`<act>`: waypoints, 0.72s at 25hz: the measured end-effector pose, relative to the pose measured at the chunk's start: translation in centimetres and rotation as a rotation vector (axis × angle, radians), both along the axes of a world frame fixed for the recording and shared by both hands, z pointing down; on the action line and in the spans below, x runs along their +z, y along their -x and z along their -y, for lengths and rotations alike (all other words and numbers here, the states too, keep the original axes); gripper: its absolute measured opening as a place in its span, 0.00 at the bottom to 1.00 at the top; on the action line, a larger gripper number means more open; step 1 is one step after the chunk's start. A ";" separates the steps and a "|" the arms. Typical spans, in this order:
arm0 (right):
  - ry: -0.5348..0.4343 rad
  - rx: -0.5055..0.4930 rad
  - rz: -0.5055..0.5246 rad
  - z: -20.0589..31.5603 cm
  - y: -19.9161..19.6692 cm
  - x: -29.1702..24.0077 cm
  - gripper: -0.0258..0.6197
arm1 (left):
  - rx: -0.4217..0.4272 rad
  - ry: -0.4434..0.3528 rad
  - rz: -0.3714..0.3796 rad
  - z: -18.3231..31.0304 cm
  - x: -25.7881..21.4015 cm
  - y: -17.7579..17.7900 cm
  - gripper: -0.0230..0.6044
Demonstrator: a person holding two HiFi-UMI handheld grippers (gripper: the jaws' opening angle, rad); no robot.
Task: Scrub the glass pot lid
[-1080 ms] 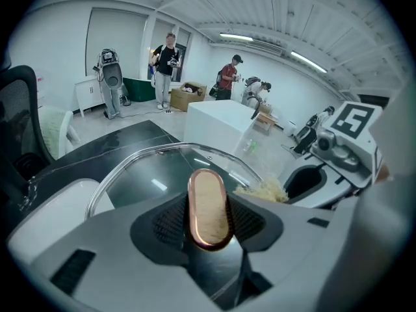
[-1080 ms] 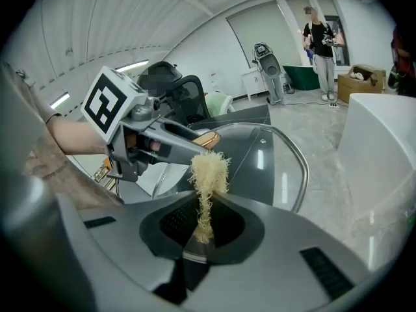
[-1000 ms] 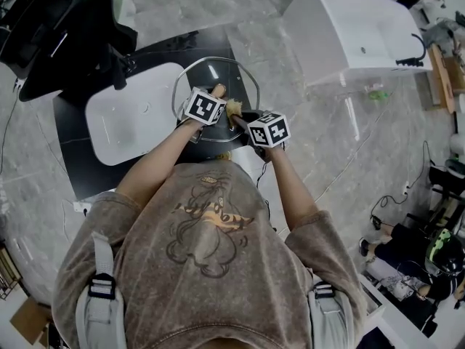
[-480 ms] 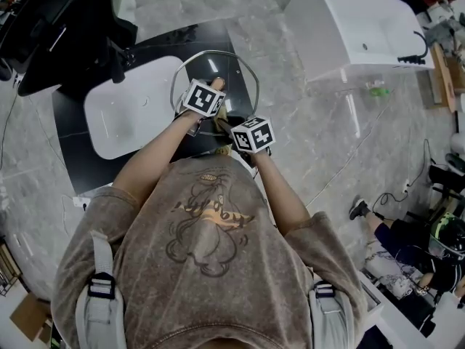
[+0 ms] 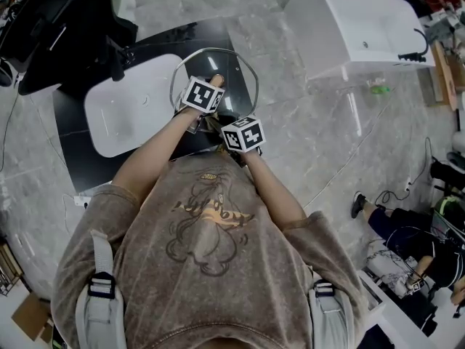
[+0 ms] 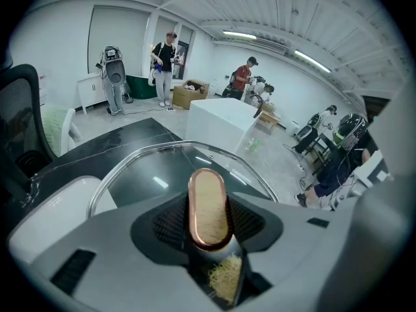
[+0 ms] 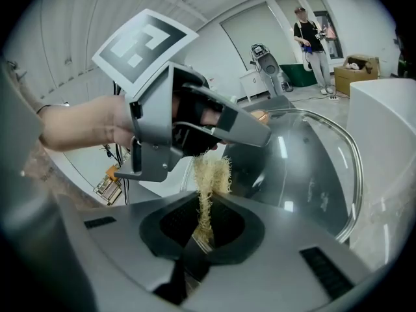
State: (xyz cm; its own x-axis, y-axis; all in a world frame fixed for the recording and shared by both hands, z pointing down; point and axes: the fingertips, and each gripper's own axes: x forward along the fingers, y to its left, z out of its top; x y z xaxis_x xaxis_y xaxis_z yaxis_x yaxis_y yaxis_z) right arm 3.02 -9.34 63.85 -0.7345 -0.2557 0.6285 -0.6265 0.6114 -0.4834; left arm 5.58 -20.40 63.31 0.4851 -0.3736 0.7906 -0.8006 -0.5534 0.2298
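Gripping the oval knob (image 6: 208, 207) of the glass pot lid (image 6: 149, 174) with the left tongs (image 6: 209, 229), pads closed on either side of it, wood-coloured face toward the camera. Pinching a pale fibrous scrubber (image 7: 208, 181) in the right tongs (image 7: 203, 233), shut on one strand, tuft reaching up under the left tongs just below the knob. Cannot tell if touching glass. Sitting just below and beside the left tongs in the head view, marker cubes near each other. Holding the lid tilted over the black table (image 5: 73, 158), domed top facing the right tongs. Cannot tell if rim on table. Positioned just right of a white basin (image 5: 123, 115) set in that table. Further out: black chair (image 5: 51, 27) past the table's far left corner, white tub (image 5: 349, 27) on the grey floor to the right.
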 end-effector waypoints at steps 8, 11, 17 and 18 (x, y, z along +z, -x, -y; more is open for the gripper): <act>0.006 -0.034 0.018 -0.1 2.1 -0.2 0.11 | -0.007 0.001 0.000 0.0 -0.2 -0.1 0.33; 0.003 -0.034 0.022 0.1 2.2 -0.2 0.11 | -0.006 -0.001 -0.001 0.1 -0.2 0.0 0.33; 0.017 -0.011 0.026 0.0 2.6 -0.1 0.11 | -0.009 -0.003 -0.004 0.0 -0.1 0.0 0.33; 0.014 -0.012 0.025 0.0 2.7 -0.1 0.11 | -0.010 -0.004 -0.004 0.0 -0.1 0.0 0.33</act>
